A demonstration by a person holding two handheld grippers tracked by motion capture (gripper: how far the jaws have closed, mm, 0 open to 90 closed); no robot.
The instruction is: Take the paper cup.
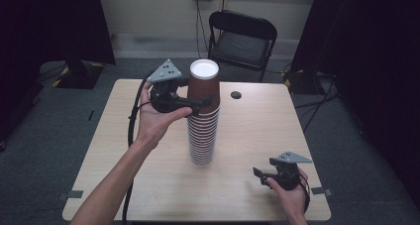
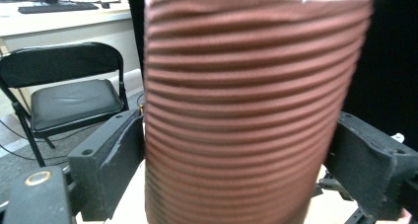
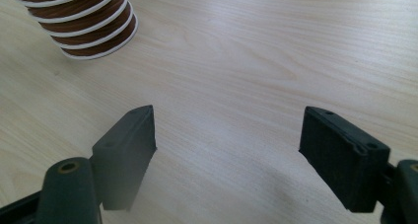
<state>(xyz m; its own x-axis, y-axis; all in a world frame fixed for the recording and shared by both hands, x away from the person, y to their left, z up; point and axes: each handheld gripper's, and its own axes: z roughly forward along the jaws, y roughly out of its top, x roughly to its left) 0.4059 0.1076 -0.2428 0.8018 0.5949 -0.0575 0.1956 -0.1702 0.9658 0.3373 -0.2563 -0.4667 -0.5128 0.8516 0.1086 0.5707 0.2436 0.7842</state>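
Up top, left claw (image 1: 207, 102) around the brown cup stack's (image 1: 203, 131) uppermost cup, pads barely off; right claw (image 1: 258, 174) wide, empty.

The left claw (image 1: 210, 101) sits against the side of the top brown cup (image 1: 203, 86), which caps the cup stack (image 1: 202, 138) below the claw. The right claw (image 1: 259, 174) rests low on the tabletop (image 1: 247, 131), well apart from the stack.

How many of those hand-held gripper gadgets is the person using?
2. The left hand-held gripper is raised beside the top cup of the brown cup stack, jaws either side of it. The right hand-held gripper sits low over the table's near right corner, jaws open.
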